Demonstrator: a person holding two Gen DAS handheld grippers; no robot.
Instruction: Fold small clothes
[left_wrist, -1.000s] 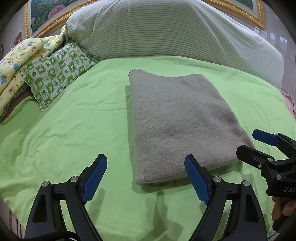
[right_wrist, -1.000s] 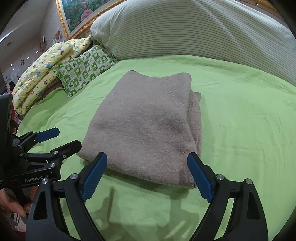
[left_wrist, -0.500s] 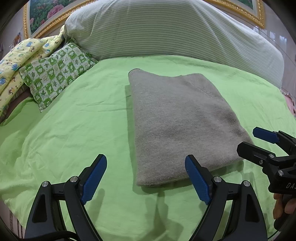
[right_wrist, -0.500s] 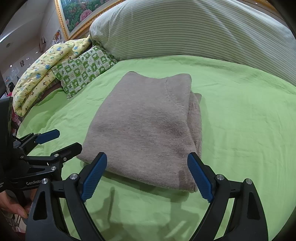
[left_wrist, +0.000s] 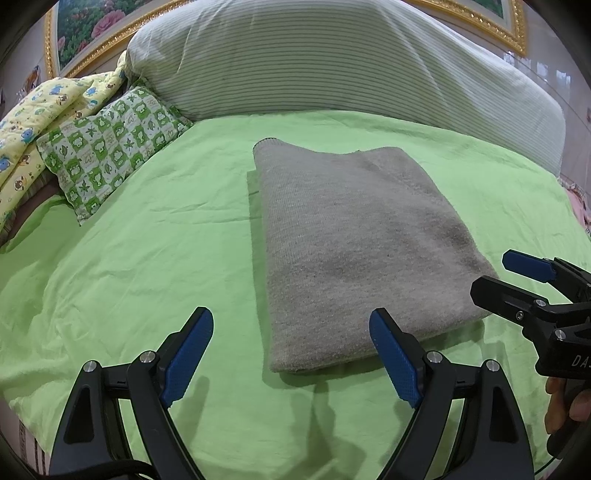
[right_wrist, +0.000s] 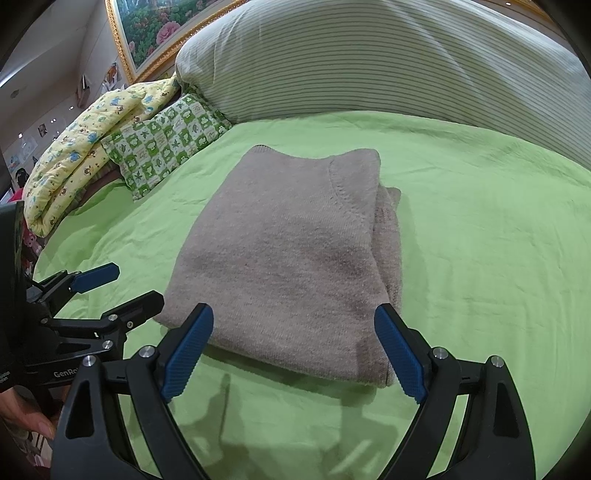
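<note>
- While our left gripper (left_wrist: 291, 354) and right gripper (right_wrist: 293, 350) fingers gape empty, pillows (left_wrist: 332, 62) lie beyond.
- Between and ahead of them, our folded grey sweater (left_wrist: 354, 251) rests on the green bed (left_wrist: 147, 251), long axis running away.

The framed picture (left_wrist: 85, 37) behind the striped pillow (left_wrist: 332, 62) is cut off by the top edge and mostly hidden by the pillow, so only flowers and a strip of gilt frame show. The yellow quilt (right_wrist: 74, 155) runs out of the left wrist view, and the sweater (right_wrist: 288, 258) hides its own lower layers, which peek out only along its right side. Of the person, only fingertips show at the frame edges, and the small pictures on the far wall (right_wrist: 40, 129) are too small to make out.
</note>
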